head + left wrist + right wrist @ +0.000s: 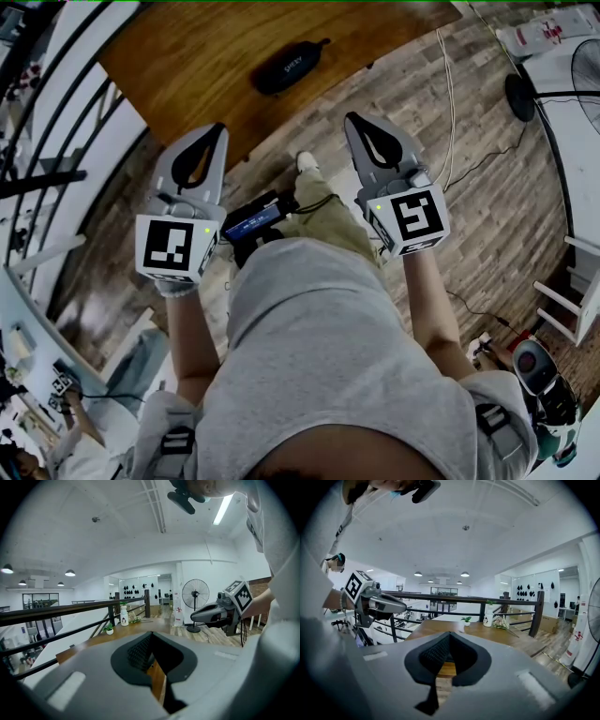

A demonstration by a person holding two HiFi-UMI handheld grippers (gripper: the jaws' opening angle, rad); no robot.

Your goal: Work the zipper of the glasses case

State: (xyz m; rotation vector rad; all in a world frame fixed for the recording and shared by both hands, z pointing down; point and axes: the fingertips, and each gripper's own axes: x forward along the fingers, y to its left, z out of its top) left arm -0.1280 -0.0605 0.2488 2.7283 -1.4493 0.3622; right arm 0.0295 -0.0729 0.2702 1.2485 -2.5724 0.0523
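The black glasses case (286,66) lies on the brown wooden table (187,56) at the top of the head view, with its zipper pull pointing right. Both grippers hang in front of the person, near the table's front edge and apart from the case. My left gripper (221,127) has its jaws together with nothing between them. My right gripper (351,118) stands the same way, shut and empty. In the left gripper view the closed tips (150,634) point over the table. The right gripper view shows its closed tips (449,633) likewise. The case is hidden in both gripper views.
A white bottle (124,616) and a small potted plant (109,629) stand at the table's far end by a dark railing (487,599). A standing fan (194,595) and cables (450,103) are on the wooden floor to the right. A small screen device (253,223) hangs at the person's waist.
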